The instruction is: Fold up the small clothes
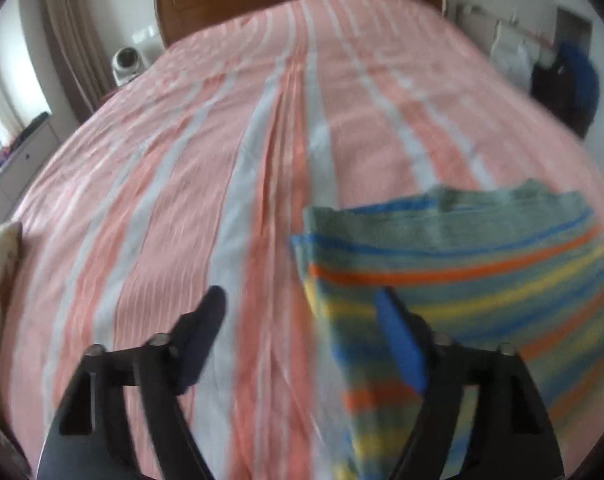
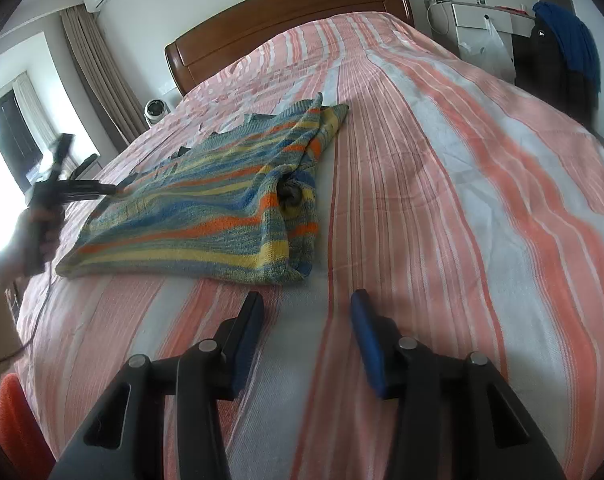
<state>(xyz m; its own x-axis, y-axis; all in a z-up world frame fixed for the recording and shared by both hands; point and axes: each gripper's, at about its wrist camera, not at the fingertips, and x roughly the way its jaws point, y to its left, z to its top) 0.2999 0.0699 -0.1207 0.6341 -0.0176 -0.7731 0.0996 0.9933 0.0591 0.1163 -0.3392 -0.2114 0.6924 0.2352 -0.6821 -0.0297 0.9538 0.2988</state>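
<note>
Sweater, one, striped and folded, lies flat on the bed. Left gripper hangs with jaws spread wide and empty at the sweater's left edge. Right gripper hovers just beside its near edge, jaws parted, gripping nothing.

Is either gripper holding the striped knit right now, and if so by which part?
Neither. The left gripper stands open beside the striped knit, and the right gripper is open over the bedspread.
</note>
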